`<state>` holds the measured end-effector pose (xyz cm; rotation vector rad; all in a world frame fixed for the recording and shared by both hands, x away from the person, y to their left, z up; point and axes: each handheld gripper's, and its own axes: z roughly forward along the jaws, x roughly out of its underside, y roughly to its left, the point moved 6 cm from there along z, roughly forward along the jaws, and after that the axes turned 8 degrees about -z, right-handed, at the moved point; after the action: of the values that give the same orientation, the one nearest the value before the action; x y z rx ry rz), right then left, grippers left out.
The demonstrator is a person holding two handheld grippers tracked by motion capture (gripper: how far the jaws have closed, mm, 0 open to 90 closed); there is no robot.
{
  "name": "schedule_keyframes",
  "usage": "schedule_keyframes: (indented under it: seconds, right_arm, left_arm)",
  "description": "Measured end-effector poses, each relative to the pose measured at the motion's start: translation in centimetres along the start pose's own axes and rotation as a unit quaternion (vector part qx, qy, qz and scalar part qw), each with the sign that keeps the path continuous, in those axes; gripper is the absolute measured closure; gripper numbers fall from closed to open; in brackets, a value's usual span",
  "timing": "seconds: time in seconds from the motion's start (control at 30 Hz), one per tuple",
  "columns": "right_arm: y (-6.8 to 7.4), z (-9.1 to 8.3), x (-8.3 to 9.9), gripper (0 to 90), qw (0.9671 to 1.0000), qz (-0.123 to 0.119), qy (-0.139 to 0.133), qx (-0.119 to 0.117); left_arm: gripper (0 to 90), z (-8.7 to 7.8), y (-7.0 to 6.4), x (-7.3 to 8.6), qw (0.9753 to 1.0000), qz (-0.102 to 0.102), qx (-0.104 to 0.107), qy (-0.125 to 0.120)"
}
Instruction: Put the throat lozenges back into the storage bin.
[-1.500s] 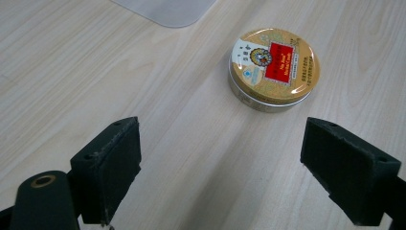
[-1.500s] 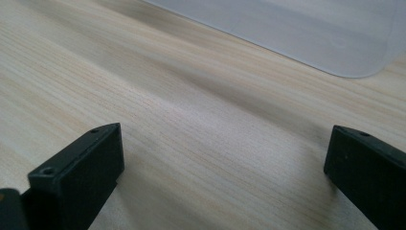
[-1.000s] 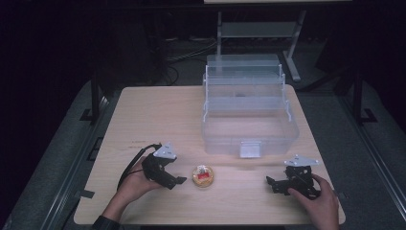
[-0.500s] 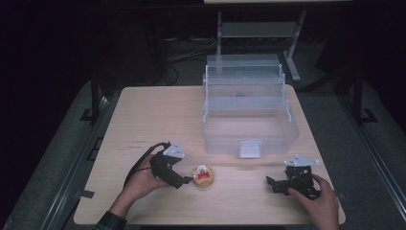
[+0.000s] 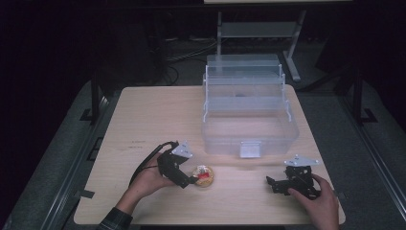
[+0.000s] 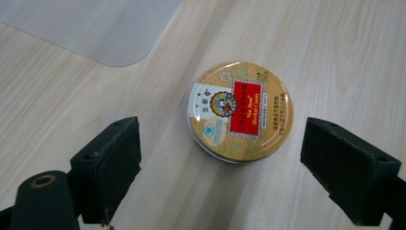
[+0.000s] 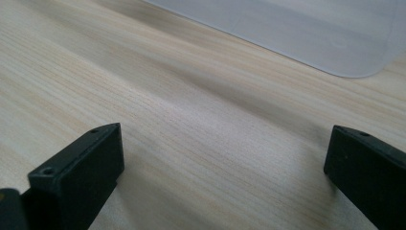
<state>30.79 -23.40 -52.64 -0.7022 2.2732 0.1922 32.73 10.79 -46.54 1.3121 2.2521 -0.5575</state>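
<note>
A small round gold tin with a red label (image 5: 204, 176) (image 6: 239, 111) lies flat on the wooden table (image 5: 143, 120), near the front and left of centre. My left gripper (image 5: 194, 179) (image 6: 218, 167) hovers right at the tin, open, its two black jaws wide on either side and not touching it. My right gripper (image 5: 273, 184) (image 7: 222, 172) rests low at the front right, open, with bare table between its jaws. A clear plastic tiered box (image 5: 246, 112) stands open behind both, its corner (image 6: 95, 28) near the tin.
The box's front latch (image 5: 250, 149) faces the person. Its clear wall (image 7: 306, 28) lies just ahead of the right gripper. A cable (image 5: 146, 165) trails from the left gripper. Metal stand legs (image 5: 292, 52) and dark floor lie beyond the table.
My left gripper has moved right and forward to the tin, so its jaws now flank it. The right gripper has stayed in place.
</note>
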Motion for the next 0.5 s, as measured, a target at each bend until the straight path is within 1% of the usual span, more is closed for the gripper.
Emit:
schedule_keyframes:
  seconds: [0.07, 0.13, 0.17, 0.23, 0.3, 0.33, 0.4, 0.43, 0.5]
  right_arm:
    - [0.0, 0.0, 0.0, 0.0, 1.0000, 0.000, 0.000, 0.000]
    - [0.0, 0.0, 0.0, 0.0, 1.0000, 0.000, 0.000, 0.000]
    - [0.0, 0.0, 0.0, 0.0, 1.0000, 0.000, 0.000, 0.000]
    - [0.0, 0.0, 0.0, 0.0, 1.0000, 0.000, 0.000, 0.000]
    - [0.0, 0.0, 0.0, 0.0, 1.0000, 0.000, 0.000, 0.000]
    - [0.0, 0.0, 0.0, 0.0, 1.0000, 0.000, 0.000, 0.000]
    - [0.0, 0.0, 0.0, 0.0, 1.0000, 0.000, 0.000, 0.000]
    - [0.0, 0.0, 0.0, 0.0, 1.0000, 0.000, 0.000, 0.000]
    - [0.0, 0.0, 0.0, 0.0, 1.0000, 0.000, 0.000, 0.000]
  left_arm:
    - [13.2, 0.1, 0.0, -0.1, 0.9999, 0.008, 0.001, 0.007]
    - [13.2, 0.3, -0.1, -0.2, 0.9999, 0.008, 0.002, 0.008]
    - [13.2, 0.4, -0.1, -0.3, 0.9999, 0.012, 0.001, 0.012]
    - [13.2, 0.6, -0.1, -0.4, 0.9998, 0.012, 0.005, 0.013]
    - [13.2, 0.9, -0.3, -0.5, 0.9999, 0.006, 0.007, 0.011]
    - [13.2, 0.9, -0.2, -0.5, 0.9997, 0.013, 0.007, 0.019]
    - [13.2, 1.3, -0.3, -0.5, 0.9997, 0.010, 0.010, 0.018]
    - [13.2, 1.4, -0.3, -0.5, 0.9996, 0.011, 0.011, 0.022]
    - [13.1, 1.6, -0.4, -0.6, 0.9994, 0.017, 0.012, 0.028]
